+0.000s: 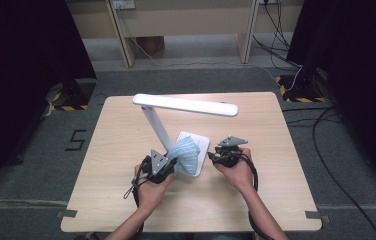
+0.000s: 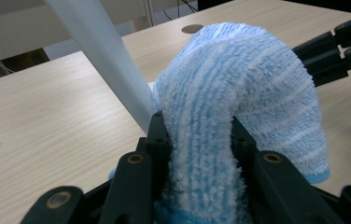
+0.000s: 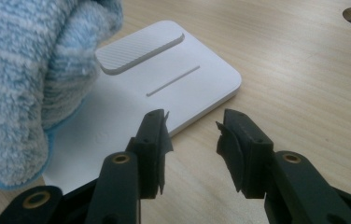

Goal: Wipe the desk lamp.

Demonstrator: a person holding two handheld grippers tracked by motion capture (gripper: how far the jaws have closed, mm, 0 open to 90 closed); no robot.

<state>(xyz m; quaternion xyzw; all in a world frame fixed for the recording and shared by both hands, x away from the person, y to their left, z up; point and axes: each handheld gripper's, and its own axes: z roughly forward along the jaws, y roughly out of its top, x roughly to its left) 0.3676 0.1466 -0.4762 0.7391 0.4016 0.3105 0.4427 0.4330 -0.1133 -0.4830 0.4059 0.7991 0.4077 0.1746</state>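
High view: left gripper [image 1: 168,167] clamped on a fluffy blue-and-white striped microfibre cloth [image 1: 186,154], bunched over the near-left part of the flat white square base [image 1: 202,142] of a white plastic desk lamp [image 1: 186,105] on the pale wooden table [image 1: 256,200]; right gripper [image 1: 215,155] just right of the base, empty. Left gripper view: jaws pinching the cloth [image 2: 229,107], arched up and forward, beside the slanted lamp stem [image 2: 103,60]. Right gripper view: jaws partly apart, holding nothing, at the base's near edge [image 3: 183,79]; cloth [image 3: 29,79] up and left, nearer the left hand.
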